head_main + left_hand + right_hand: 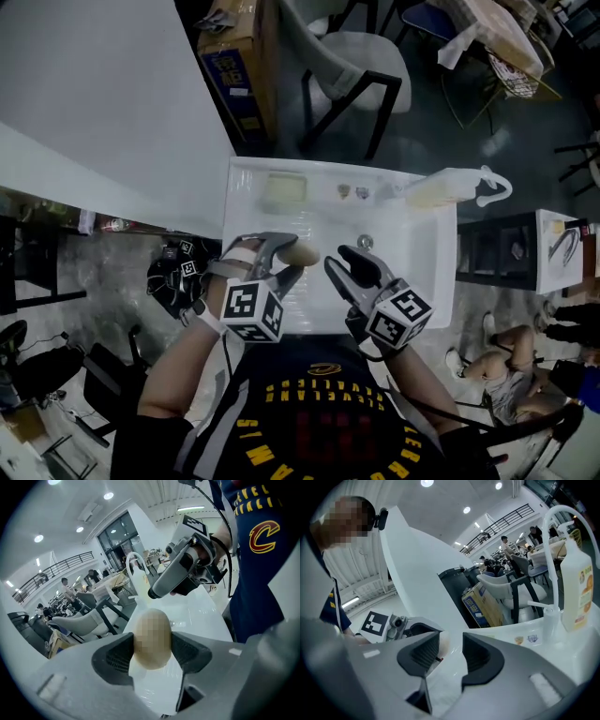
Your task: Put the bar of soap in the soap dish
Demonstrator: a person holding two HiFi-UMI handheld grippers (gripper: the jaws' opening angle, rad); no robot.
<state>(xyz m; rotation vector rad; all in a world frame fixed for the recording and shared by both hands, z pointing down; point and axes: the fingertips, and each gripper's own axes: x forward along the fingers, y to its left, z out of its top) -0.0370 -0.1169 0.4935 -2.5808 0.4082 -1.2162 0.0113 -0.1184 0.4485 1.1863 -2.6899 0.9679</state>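
Note:
An oval beige bar of soap (305,253) sits between the pads of my left gripper (292,253), which is shut on it over the left part of the white sink (424,281). In the left gripper view the soap (151,637) fills the gap between both pads. My right gripper (340,261) hangs just right of the soap, open, with nothing between its fingers (424,651). The pale rectangular soap dish (285,190) rests on the sink's back ledge at the left, beyond both grippers.
A white faucet (490,184) and a pale yellow pump bottle (433,193) stand at the sink's back right. The drain (365,242) lies mid-basin. A cardboard box (239,66) and a chair (361,66) stand behind the sink; a black bag (173,277) lies to its left.

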